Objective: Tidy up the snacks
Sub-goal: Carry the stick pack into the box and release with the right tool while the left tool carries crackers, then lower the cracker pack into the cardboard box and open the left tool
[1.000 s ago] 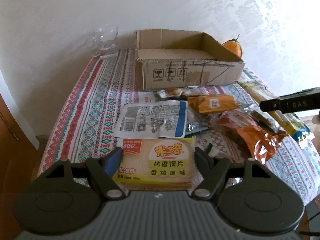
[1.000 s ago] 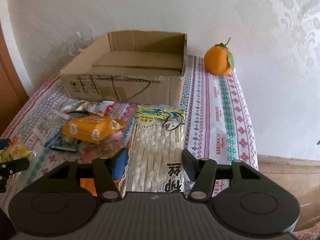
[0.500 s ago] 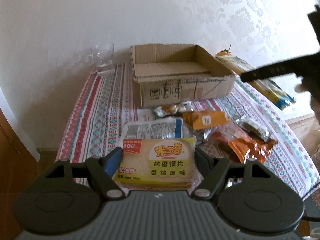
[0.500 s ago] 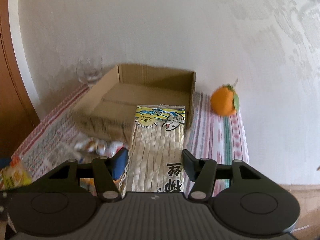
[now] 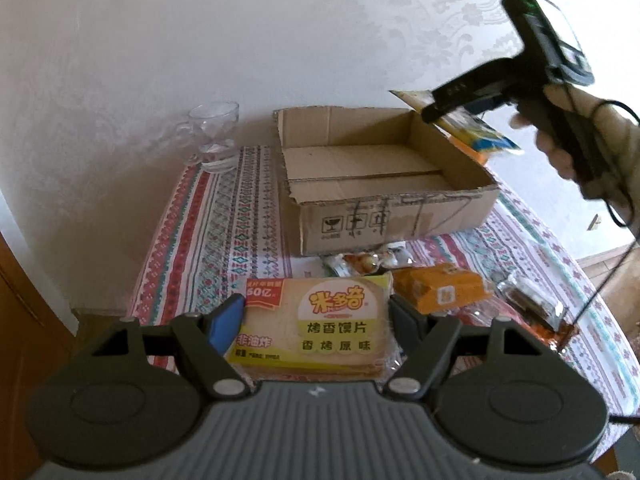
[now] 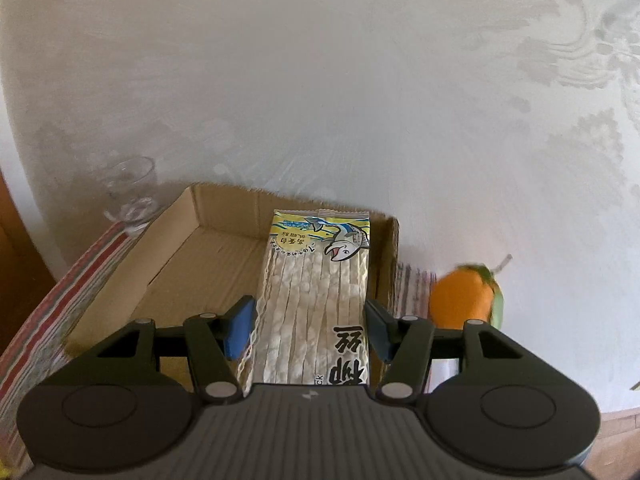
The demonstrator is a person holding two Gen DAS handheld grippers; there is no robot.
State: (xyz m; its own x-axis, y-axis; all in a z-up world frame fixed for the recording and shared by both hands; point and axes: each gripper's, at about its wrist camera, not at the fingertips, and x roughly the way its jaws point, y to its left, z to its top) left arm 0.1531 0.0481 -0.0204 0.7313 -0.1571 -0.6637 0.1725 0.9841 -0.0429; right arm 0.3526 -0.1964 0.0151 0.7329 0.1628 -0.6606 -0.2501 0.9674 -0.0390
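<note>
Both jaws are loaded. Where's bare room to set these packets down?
The cardboard box floor is bare wall to wall. The tablecloth strip between the box and the glass cup is free too. In front of the box it is crowded: an orange packet and other wrappers.

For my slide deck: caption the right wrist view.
Right gripper holds a fish-strip pack above the cardboard box, orange beside.
</note>
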